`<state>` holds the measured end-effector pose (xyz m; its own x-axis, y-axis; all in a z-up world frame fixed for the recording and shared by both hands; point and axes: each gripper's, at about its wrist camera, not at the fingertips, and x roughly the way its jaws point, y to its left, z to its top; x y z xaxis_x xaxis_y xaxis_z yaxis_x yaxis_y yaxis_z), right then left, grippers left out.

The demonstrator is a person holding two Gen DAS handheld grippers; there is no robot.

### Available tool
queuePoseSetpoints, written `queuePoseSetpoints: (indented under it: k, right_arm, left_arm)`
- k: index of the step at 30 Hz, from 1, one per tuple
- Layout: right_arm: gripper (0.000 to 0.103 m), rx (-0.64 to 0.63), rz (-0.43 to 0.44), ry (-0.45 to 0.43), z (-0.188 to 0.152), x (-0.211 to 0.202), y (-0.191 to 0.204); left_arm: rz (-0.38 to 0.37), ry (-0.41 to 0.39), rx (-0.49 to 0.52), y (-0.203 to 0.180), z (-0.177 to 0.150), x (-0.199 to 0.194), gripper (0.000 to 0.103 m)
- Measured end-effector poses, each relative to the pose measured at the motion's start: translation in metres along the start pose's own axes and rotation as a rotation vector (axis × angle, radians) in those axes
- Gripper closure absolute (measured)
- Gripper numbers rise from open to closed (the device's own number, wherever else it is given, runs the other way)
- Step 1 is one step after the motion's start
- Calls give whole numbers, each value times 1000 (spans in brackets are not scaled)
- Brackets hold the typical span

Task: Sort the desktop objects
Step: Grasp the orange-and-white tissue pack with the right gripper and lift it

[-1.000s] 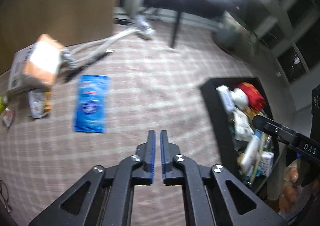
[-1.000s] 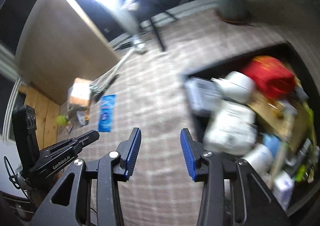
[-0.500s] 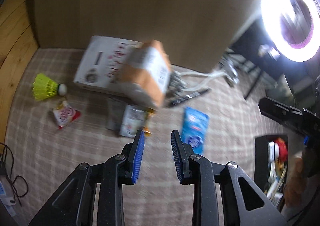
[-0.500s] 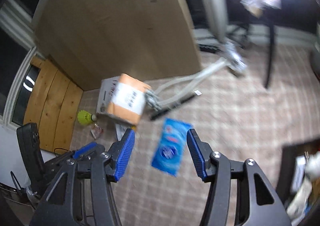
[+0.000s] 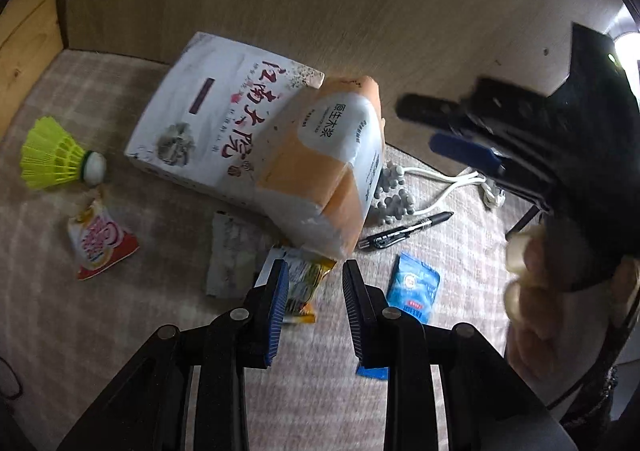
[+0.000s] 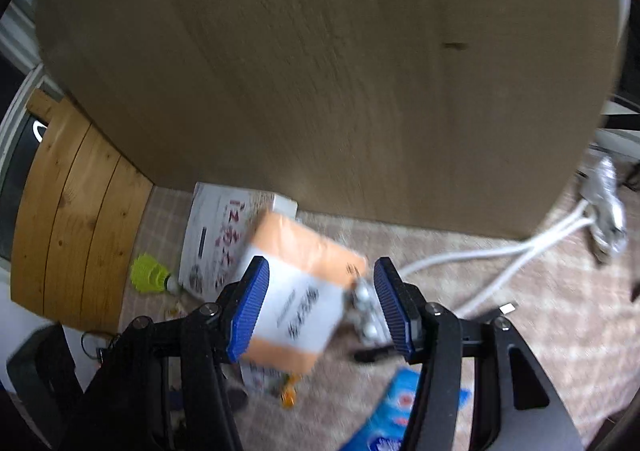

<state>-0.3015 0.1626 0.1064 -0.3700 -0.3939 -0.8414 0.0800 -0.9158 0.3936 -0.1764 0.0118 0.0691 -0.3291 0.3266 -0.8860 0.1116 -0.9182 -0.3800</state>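
An orange and white tissue pack leans on a white printed box on the checked cloth. My left gripper is open and empty just in front of the pack, above a small snack packet. A blue sachet lies to its right. My right gripper is open, its jaws framing the tissue pack without touching it; it shows in the left wrist view at the right.
A yellow shuttlecock, a red and white packet, a grey wrapper, a black pen, white beads and a white cable lie about. A wooden board stands behind.
Both grippers have swung left from the black bin toward the pile by the board. The left gripper has opened wider. The right gripper now frames the tissue pack.
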Motion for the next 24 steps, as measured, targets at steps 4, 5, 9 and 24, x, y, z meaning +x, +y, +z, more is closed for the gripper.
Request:
queuePoseSetpoints:
  k: [4,5,9,24]
  right_arm:
    - [47,29,33,-6,10,14,-3]
    - [45,37,46,-5,11,17,-5]
    - [44,80,103,31,14,32,-12]
    - [47,-48,153,215,-44,46,25]
  left_arm:
    - [-23,18,-18,2,4,12,77]
    - [-25,20,-22,2,5,14,77]
    - [-25,27,-41,6,6,21,77]
    - [-111,116,38,-12,-45,29,82]
